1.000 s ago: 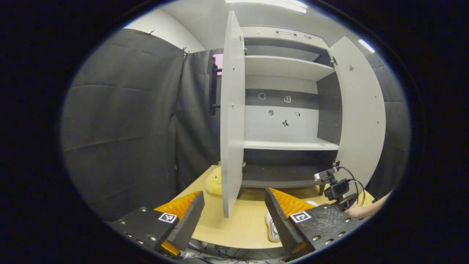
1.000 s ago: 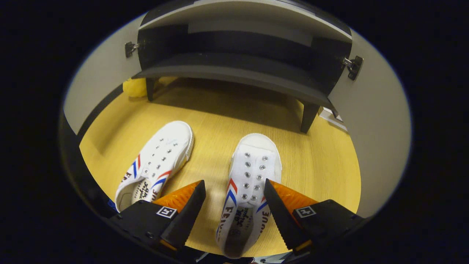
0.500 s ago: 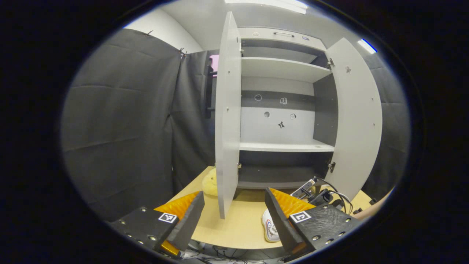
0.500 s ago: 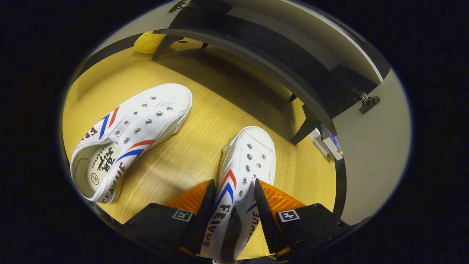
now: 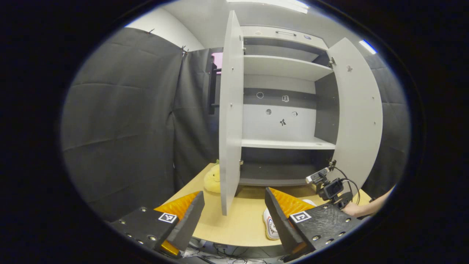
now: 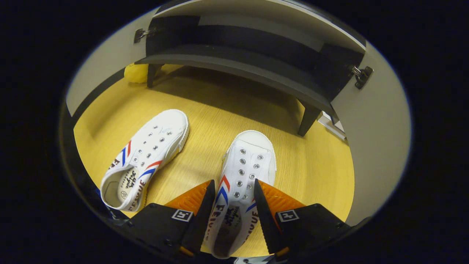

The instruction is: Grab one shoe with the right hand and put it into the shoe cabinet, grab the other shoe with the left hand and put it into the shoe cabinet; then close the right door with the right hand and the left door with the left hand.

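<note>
Shoe [image 6: 243,176] now sits clamped between the right gripper [image 6: 231,205] fingers, closed in from wide; ready to lift toward the cabinet [image 6: 234,62]; left gripper [image 5: 234,216] fingers spread, empty

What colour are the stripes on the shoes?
Red and blue, on white shoes; clearest in the right gripper view.

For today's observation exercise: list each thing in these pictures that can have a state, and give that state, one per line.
Left door: open.
Right door: open.
Shoe cabinet: shelves bare.
Right gripper: shut on the right shoe.
Left shoe: lying on the table, untouched.
Left gripper: open, holding nothing.
</note>
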Available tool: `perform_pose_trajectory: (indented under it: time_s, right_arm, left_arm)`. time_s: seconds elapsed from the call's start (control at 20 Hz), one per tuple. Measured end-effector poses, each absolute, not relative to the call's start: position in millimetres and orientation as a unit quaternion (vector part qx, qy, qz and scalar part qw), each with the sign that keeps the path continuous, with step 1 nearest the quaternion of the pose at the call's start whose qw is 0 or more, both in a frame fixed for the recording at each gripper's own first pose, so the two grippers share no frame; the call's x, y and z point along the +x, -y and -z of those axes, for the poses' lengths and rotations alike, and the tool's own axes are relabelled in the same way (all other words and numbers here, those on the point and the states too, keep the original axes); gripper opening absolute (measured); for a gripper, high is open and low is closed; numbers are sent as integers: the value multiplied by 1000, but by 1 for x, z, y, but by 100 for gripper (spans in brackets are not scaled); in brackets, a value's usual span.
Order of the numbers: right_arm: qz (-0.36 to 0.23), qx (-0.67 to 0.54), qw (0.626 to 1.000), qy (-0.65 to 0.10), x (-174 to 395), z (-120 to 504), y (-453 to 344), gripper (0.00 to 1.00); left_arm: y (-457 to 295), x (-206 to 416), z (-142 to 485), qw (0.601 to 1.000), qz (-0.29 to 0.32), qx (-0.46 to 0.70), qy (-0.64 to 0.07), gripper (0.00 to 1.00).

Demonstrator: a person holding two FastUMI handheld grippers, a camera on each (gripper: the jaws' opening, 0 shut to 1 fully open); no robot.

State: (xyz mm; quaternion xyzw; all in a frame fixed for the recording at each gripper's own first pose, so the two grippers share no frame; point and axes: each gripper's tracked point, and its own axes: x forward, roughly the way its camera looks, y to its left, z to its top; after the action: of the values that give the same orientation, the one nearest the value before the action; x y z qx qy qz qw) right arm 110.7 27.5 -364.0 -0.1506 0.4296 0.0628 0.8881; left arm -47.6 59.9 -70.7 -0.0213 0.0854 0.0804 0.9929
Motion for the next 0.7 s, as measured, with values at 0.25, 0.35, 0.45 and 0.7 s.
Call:
perform_pose_trajectory:
  time_s: [0.25, 0.35, 0.45, 0.7]
  right_arm:
    - [-81, -133, 881, -446, 104, 378, -38, 67]
    - [-54, -142, 885, -441, 109, 379, -30, 49]
    - [-33, -135, 884, -446, 110, 381, -30, 33]
    - [-46, -128, 878, -459, 106, 377, -30, 5]
  left_arm:
    - [-57, -40, 66, 993, -75, -37, -81, 96]
    - [-57, -39, 71, 993, -74, -36, -88, 96]
    - [-59, -41, 74, 992, -76, -32, -94, 96]
    - [-57, -45, 81, 992, -69, -19, -102, 96]
